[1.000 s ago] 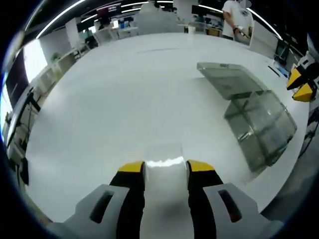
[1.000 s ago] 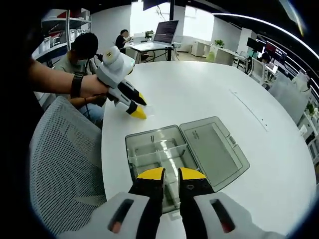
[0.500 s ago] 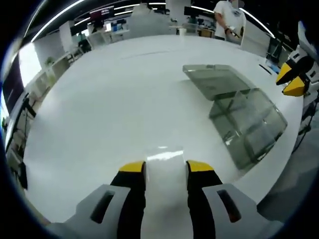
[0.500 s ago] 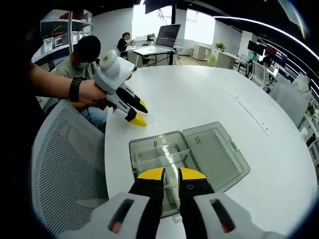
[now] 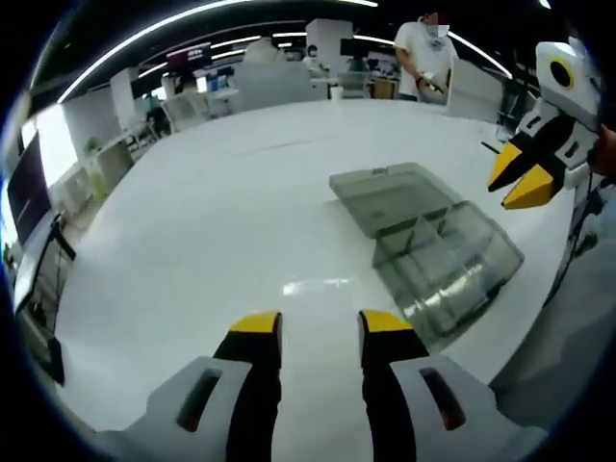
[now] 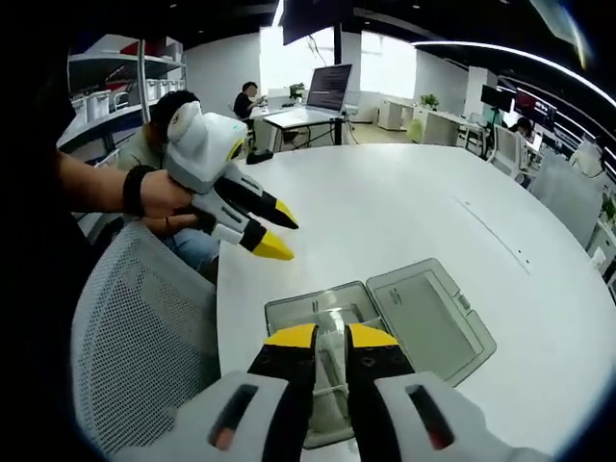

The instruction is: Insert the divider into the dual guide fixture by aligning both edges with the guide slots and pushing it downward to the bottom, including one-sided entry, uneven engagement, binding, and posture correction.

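Box: clear smoky grey plastic box with hinged lid [image 5: 438,241], glossy, see-through
Table: white round table [image 5: 221,212], smooth, faintly glossy
Chair: grey mesh-backed chair [image 6: 144,356], matt, perforated weave
Jaw tips: yellow, smooth plastic

Open office, white round table [image 6: 404,202], grey mesh chair [image 6: 144,356], ceiling light strips [image 5: 125,34]
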Demonstrator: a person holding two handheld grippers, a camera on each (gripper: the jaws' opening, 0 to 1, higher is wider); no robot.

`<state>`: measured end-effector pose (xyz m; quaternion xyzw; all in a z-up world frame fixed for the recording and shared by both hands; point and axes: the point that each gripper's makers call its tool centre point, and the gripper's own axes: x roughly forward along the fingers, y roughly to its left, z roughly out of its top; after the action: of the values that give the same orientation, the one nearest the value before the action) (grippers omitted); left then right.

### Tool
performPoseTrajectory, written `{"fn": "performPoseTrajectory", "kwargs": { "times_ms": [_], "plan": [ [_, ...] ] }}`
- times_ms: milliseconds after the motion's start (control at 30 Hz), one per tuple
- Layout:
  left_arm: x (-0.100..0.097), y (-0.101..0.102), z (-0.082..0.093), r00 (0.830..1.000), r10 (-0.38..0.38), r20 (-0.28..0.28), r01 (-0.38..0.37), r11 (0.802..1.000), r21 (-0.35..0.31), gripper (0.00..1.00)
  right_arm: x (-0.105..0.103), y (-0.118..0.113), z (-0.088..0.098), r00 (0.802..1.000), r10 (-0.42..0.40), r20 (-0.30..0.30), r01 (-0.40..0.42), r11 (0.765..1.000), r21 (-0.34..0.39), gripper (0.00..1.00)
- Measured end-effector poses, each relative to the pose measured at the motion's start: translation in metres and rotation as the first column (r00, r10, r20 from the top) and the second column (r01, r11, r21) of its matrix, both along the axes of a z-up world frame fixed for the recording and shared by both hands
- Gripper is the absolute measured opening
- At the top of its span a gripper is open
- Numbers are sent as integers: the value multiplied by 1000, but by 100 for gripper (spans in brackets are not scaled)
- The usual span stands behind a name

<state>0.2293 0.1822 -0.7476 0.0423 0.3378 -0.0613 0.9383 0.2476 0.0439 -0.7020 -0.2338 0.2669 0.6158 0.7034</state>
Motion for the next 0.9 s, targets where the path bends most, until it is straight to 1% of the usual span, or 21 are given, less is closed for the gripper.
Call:
{"fn": "performPoseTrajectory", "kwargs": {
  "times_ms": [67, 167, 400, 433, 533, 600, 733, 900],
  "plan": [
    [1, -6, 7, 1000, -11, 23, 12, 1000, -7, 30, -2, 3, 2, 1000, 7, 3, -7, 1000, 11, 6],
    [2, -14, 14, 998, -42, 52, 42, 999, 0, 30, -3, 7, 7, 1000, 9, -16, -8, 999, 31, 7],
    [-4, -33, 26, 991, -94, 91, 92, 996, 21, 30, -6, 13, 14, 999, 19, -42, -16, 998, 65, 7],
    [-5, -37, 28, 989, -109, 98, 106, 994, 29, 30, -6, 13, 15, 999, 19, -44, -16, 998, 66, 7],
    [-6, -45, 34, 983, -141, 116, 135, 989, 56, 30, -7, 16, 19, 997, 17, -72, -11, 996, 91, 6],
    [-7, -51, 39, 978, -160, 133, 152, 986, 68, 30, -10, 19, 22, 994, 17, -103, -5, 993, 115, 6],
    [-8, -61, 47, 969, -184, 164, 170, 981, 95, 30, -9, 18, 22, 994, 11, -106, 1, 993, 115, 6],
    [-8, -72, 52, 958, -216, 186, 198, 974, 112, 30, -11, 17, 24, 991, 5, -131, 13, 991, 132, 6]
  ]
}}
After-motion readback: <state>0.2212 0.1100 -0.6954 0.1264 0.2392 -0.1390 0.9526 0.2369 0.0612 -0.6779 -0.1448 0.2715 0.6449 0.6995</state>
